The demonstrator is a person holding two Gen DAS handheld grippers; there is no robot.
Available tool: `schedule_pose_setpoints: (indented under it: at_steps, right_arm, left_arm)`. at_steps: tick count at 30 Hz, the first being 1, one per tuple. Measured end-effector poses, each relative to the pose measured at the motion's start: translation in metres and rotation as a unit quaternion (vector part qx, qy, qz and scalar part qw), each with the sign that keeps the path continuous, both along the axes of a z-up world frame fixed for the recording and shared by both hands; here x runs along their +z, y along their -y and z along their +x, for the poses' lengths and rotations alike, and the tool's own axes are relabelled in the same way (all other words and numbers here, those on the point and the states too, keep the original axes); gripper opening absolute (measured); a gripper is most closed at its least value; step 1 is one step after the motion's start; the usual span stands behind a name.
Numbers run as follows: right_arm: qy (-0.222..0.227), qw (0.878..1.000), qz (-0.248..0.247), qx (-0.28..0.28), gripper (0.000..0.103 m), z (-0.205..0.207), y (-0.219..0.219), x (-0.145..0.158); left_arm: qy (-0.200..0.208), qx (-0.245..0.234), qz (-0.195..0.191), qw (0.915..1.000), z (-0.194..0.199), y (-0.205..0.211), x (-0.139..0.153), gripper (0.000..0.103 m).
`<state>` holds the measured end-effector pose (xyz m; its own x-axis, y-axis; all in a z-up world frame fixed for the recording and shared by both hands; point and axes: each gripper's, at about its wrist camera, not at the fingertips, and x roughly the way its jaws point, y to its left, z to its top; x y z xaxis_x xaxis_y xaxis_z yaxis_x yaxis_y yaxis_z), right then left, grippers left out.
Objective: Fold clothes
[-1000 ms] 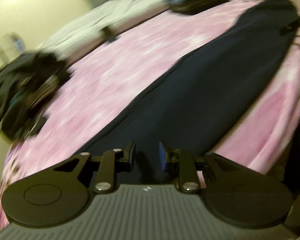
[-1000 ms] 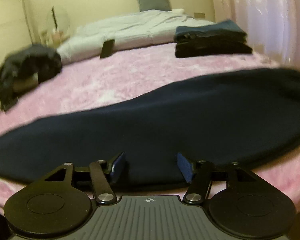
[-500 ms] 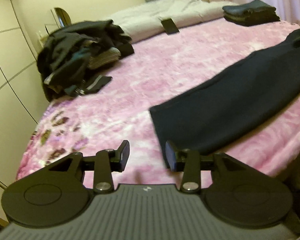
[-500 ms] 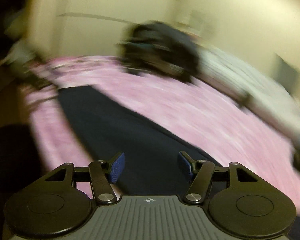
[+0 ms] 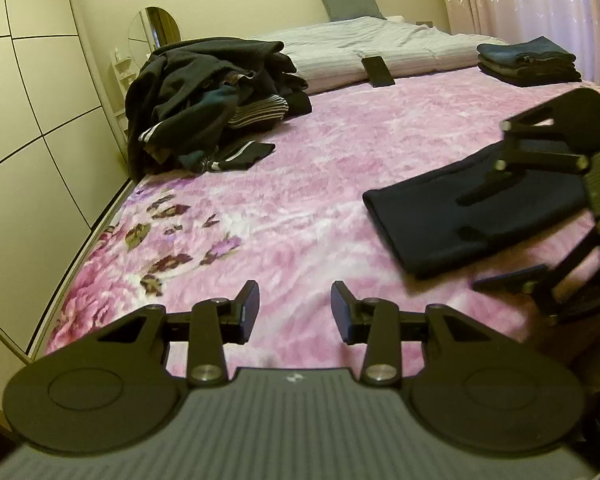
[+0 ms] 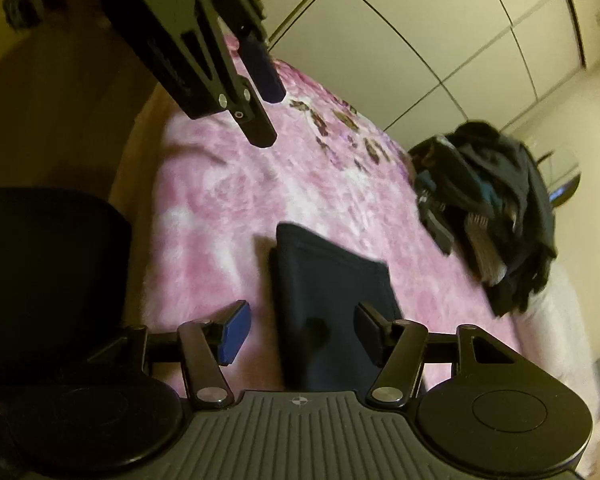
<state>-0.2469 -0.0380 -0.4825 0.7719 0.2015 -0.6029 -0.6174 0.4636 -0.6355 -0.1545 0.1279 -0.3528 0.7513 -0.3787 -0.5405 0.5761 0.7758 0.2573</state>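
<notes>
A dark navy garment (image 5: 460, 220) lies flat in a long strip on the pink floral blanket (image 5: 300, 184), its narrow end pointing left. It also shows in the right wrist view (image 6: 332, 304). My left gripper (image 5: 295, 308) is open and empty, above bare blanket to the left of the garment's end. My right gripper (image 6: 296, 332) is open and empty, its jaws standing either side of the garment's end just above it. The right gripper also shows in the left wrist view (image 5: 484, 240), and the left gripper in the right wrist view (image 6: 266, 116).
A heap of dark unfolded clothes (image 5: 212, 96) sits at the bed's left side. A stack of folded clothes (image 5: 528, 62) lies at the far right. A grey duvet (image 5: 364, 46) with a dark phone (image 5: 378, 72) lies behind. Wardrobe doors (image 5: 28, 120) stand left.
Both grippers have swung left along the garment to its narrow end. The right gripper has turned to face the end from the right. Both stay open and empty.
</notes>
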Motion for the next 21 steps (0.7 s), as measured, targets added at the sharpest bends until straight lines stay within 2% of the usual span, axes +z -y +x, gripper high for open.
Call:
schedule_pose_setpoints:
  at_steps: [1,3,4,6,7,9,10,12,14,15,17,18,20,21]
  right_arm:
    - [0.006,1.0,-0.009,-0.002,0.06,0.003,-0.005,-0.004]
    - [0.017,1.0,-0.016,-0.006,0.039,0.008,-0.008,-0.003]
    - [0.019,1.0,-0.019,-0.009,0.02,0.007,-0.01,-0.003]
    - [0.021,1.0,-0.009,-0.02,0.015,0.009,-0.008,-0.004]
    - [0.022,0.999,0.005,-0.026,0.009,0.009,-0.006,-0.002]
    - [0.03,0.997,0.052,-0.045,0.007,0.006,0.006,0.011]
    - [0.031,0.994,0.09,-0.062,0.006,0.006,0.015,0.022]
    - [0.027,0.976,0.187,-0.109,0.005,0.004,0.044,0.054]
    - [0.041,0.943,0.29,-0.156,0.005,-0.009,0.09,0.092]
    - [0.06,0.92,0.341,-0.184,0.005,-0.018,0.119,0.111]
    - [0.109,0.858,0.433,-0.256,0.005,-0.049,0.188,0.136]
    - [0.13,0.82,0.472,-0.295,0.005,-0.065,0.223,0.142]
    - [0.154,0.723,0.545,-0.396,0.005,-0.103,0.303,0.129]
    - [0.146,0.675,0.574,-0.441,0.005,-0.118,0.336,0.11]
  left_arm:
    - [0.0,0.001,-0.002,1.0,0.0,-0.002,-0.001,0.036]
    - [-0.001,0.004,-0.005,1.0,-0.001,-0.007,-0.002,0.036]
    - [-0.002,0.005,-0.007,1.0,-0.002,-0.009,-0.002,0.036]
    - [-0.002,0.007,-0.01,0.9999,-0.003,-0.014,-0.003,0.036]
    - [-0.001,0.007,-0.012,0.9999,-0.004,-0.014,-0.002,0.036]
    - [0.003,0.003,-0.017,0.9998,-0.008,-0.011,0.002,0.036]
    - [0.006,0.002,-0.02,0.9998,-0.01,-0.01,0.004,0.036]
    - [0.012,-0.007,-0.023,0.9996,-0.014,-0.001,0.008,0.036]
    - [0.018,-0.018,-0.027,0.9993,-0.018,0.012,0.012,0.036]
    - [0.018,-0.026,-0.028,0.9991,-0.019,0.02,0.014,0.036]
    - [0.022,-0.049,-0.027,0.9982,-0.023,0.042,0.019,0.036]
    - [0.023,-0.062,-0.025,0.9975,-0.026,0.054,0.021,0.036]
    - [0.023,-0.091,-0.021,0.9954,-0.031,0.082,0.024,0.036]
    - [0.022,-0.105,-0.018,0.994,-0.033,0.096,0.026,0.036]
